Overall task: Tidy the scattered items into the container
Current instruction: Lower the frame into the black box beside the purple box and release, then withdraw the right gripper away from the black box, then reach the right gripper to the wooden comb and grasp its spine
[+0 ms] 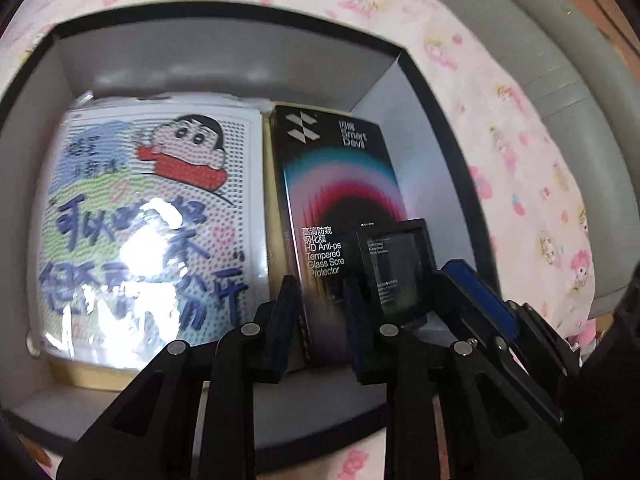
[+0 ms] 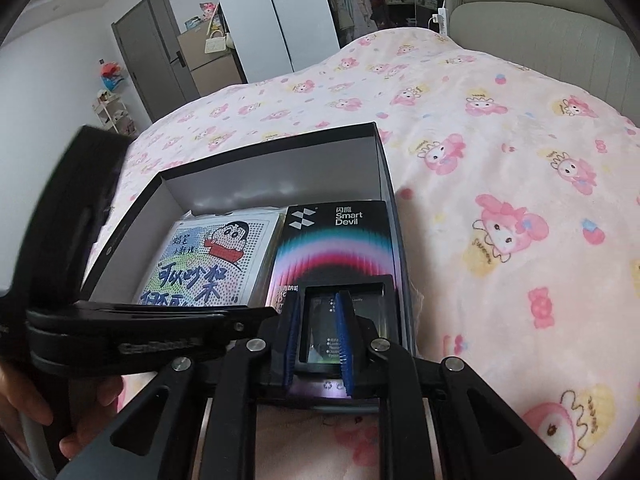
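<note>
A black open box (image 1: pixel 436 92) (image 2: pixel 384 160) with grey inner walls lies on the bed. Inside lie a cartoon bead-art pack (image 1: pixel 152 216) (image 2: pixel 208 264) on the left and a black "Smart Devil" screen-protector box (image 1: pixel 332 184) (image 2: pixel 340 236) on the right. A small black box (image 1: pixel 396 268) (image 2: pixel 344 320) rests on the screen-protector box at the near end. My right gripper (image 2: pixel 320 344) straddles the small box with its blue pads (image 2: pixel 344 344) apart. My left gripper (image 1: pixel 320 320) hovers over the container, open and empty.
A pink cartoon-print blanket (image 2: pixel 500 160) covers the bed around the container. A grey padded headboard (image 1: pixel 560 80) (image 2: pixel 540 20) stands to the right. In the right wrist view my left gripper's black body (image 2: pixel 100 328) crosses the container's near left side. A door and wardrobe stand far back.
</note>
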The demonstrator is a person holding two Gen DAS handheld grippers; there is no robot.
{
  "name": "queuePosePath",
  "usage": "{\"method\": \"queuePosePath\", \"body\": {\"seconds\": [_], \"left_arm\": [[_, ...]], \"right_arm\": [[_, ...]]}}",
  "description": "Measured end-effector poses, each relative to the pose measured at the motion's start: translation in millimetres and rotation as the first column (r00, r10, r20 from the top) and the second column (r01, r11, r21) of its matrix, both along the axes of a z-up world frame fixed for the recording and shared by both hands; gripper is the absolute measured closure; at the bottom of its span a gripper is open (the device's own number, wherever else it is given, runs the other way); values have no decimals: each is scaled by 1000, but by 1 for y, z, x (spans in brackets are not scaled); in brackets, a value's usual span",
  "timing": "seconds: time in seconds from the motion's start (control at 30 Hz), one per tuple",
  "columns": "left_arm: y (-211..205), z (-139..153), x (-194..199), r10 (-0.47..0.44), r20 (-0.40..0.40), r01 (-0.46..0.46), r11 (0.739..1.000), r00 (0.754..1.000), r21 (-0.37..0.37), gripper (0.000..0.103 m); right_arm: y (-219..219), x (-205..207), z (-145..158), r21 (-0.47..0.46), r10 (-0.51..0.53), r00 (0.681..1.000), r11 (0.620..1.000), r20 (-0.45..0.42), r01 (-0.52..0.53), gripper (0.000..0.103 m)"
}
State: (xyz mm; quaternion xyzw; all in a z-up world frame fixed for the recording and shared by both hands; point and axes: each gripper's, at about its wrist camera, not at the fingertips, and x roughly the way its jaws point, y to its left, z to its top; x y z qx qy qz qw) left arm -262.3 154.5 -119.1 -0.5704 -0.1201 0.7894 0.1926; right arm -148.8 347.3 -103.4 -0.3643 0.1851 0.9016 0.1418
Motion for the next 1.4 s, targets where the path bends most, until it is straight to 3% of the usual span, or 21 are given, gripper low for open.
{"method": "queuePosePath", "body": {"seconds": [0.1,0.23,0.3,0.37,0.43,0.63,0.93,1.2,1.4], "left_arm": [[-2,20,25,5,-85,-4,1000,996,5,82],[-12,50,63,1,-183,0,1000,983,9,79],[-17,61,68,-19,-229,8,999,973,-47,75],[-18,69,88,-47,-272,6,989,961,-150,75],[-22,72,105,-57,-299,1,983,953,-185,76],[-62,80,152,-20,-318,-28,989,948,-146,76],[-113,90,198,53,-366,-122,978,929,-168,76],[-158,75,222,139,-340,-185,977,930,-108,76],[-187,46,230,207,-290,-243,965,934,-96,76]], "right_arm": [[-6,9,9,-59,2,1000,998,-8,-2,87],[-28,35,28,-18,-22,999,1000,-46,21,81],[-38,51,32,-48,-35,998,998,-59,32,79],[-51,64,33,-65,-33,998,997,-59,30,79],[-64,73,33,-72,-22,998,997,-59,18,79],[-105,91,46,-57,26,998,998,-59,-29,79],[-169,97,61,4,110,992,994,-58,-110,79],[-214,89,57,39,187,982,982,-12,-187,79],[-242,76,39,41,241,969,969,48,-243,79]]}}
